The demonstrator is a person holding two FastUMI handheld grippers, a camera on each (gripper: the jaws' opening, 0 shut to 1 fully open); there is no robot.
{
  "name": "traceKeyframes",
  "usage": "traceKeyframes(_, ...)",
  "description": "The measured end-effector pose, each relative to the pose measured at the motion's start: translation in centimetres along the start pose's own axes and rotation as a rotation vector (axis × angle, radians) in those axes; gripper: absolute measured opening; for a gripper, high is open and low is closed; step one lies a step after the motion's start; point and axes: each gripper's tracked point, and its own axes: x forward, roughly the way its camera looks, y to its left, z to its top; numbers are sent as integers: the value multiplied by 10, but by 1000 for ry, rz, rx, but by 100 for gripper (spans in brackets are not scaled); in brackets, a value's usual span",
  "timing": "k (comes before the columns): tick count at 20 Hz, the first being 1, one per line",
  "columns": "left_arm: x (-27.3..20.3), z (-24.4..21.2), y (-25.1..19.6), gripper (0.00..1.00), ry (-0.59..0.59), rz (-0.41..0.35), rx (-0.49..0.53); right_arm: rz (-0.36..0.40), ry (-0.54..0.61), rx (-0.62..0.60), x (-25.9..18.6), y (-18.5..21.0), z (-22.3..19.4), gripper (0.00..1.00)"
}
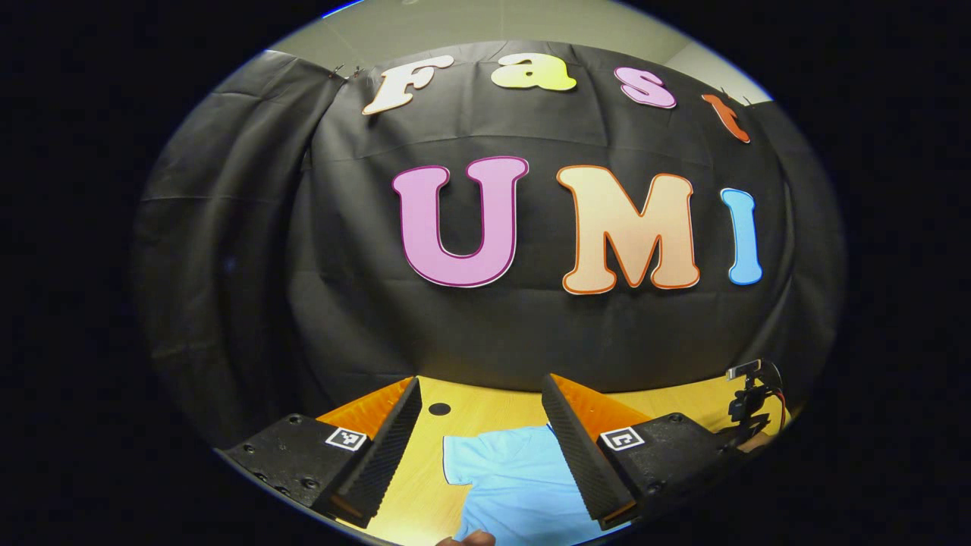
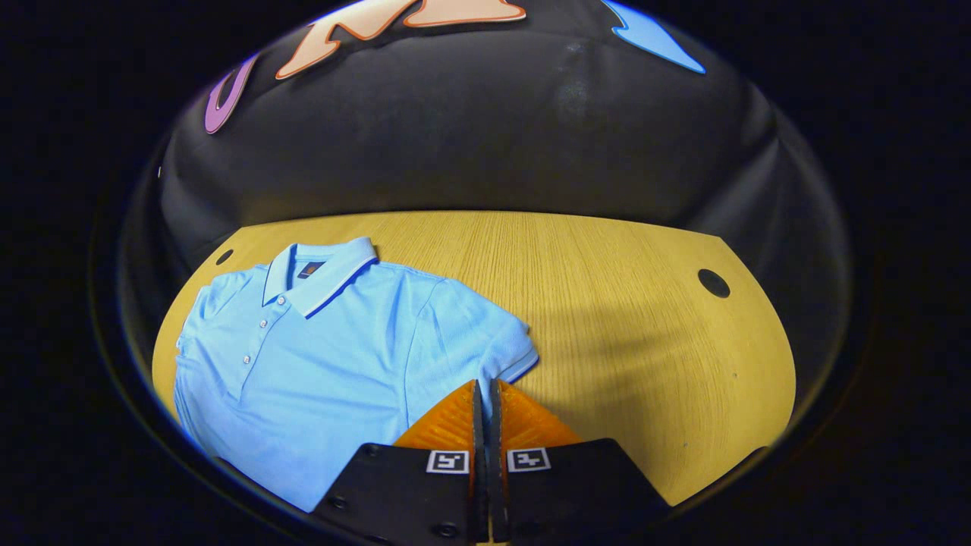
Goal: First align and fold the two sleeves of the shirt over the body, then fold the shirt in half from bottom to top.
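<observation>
In the left gripper view, the left gripper (image 1: 482,425) hangs above the desk (image 1: 463,413) with its jaws spread wide; between them, at about 6 o'clock, lies a sleeve of the light blue shirt (image 1: 516,485). In the right gripper view the shirt (image 2: 334,356) lies flat toward 8 o'clock, collar toward the wall, and the right gripper (image 2: 483,394) has its jaws nearly together over the sleeve hem (image 2: 523,364); whether they pinch cloth I cannot tell.
</observation>
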Motion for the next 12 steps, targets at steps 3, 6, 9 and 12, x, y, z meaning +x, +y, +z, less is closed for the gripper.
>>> traceKeyframes(3,-4,1,8,95,-7,9,-3,19,-51,54,-9,13,21,4)
traceKeyframes(6,-7,-1,17,95,-8,18,-11,48,-87,116,-20,31,40,4)
traceKeyframes(9,-11,-3,27,94,-4,21,-18,77,-118,146,-26,54,56,1)
traceKeyframes(12,-13,-4,41,95,-3,30,-15,102,-115,162,-25,82,58,4)
